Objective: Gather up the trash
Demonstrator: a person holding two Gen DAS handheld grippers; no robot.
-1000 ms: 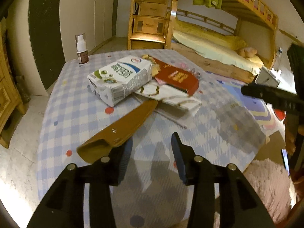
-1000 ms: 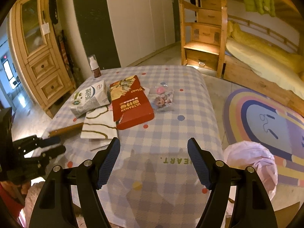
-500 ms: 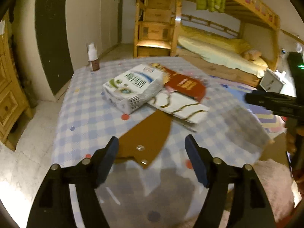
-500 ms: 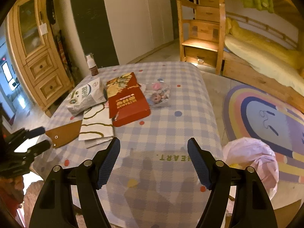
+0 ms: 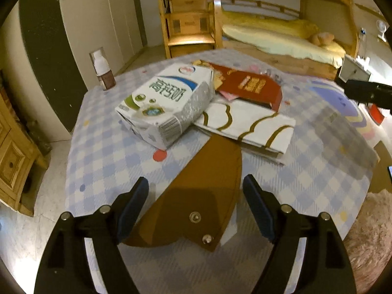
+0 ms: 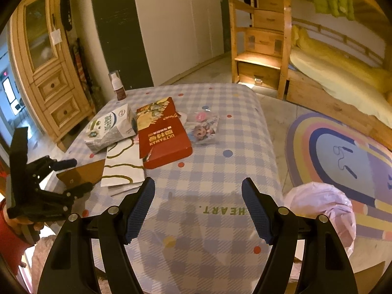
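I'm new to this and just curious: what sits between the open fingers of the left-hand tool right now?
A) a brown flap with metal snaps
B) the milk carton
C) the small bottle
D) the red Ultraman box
A: in the left wrist view the brown flap lies on the table between the open left gripper, while the milk carton lies farther back.
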